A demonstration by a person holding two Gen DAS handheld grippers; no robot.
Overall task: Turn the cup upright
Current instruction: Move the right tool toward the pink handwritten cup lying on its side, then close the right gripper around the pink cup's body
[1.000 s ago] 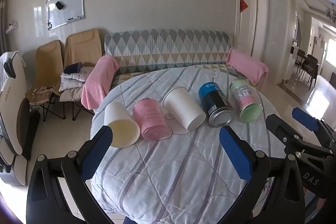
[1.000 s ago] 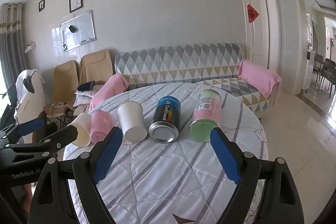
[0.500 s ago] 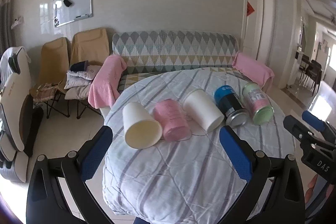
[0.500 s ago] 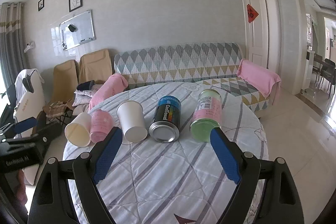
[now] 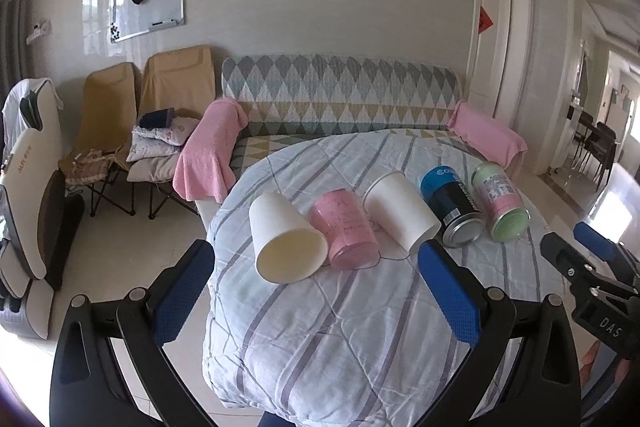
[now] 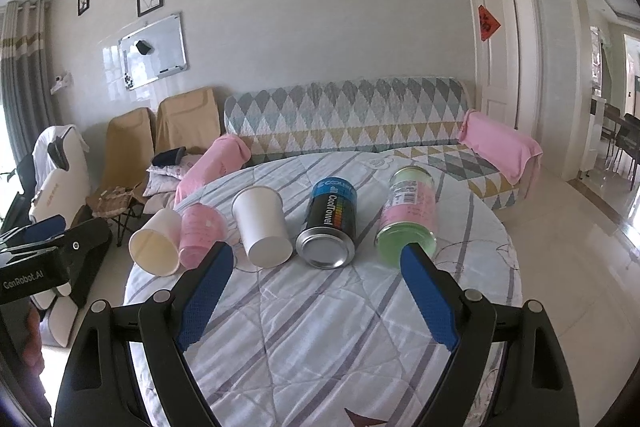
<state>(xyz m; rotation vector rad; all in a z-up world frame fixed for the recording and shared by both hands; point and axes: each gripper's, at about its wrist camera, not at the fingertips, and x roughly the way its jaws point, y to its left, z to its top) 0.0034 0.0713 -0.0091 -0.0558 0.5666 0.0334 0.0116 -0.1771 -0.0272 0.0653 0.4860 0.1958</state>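
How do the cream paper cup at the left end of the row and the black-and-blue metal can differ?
The cream paper cup tapers and shows an open, hollow mouth; the black-and-blue metal can is straight-sided, showing a closed silver end. The cup is plain; the can carries printed lettering. The cup touches the pink cup; the can touches nothing. Both lie on their sides on the striped quilt.

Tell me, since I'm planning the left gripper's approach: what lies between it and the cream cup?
Only bare striped quilt, in the left wrist view; the open left gripper faces the cream cup directly.
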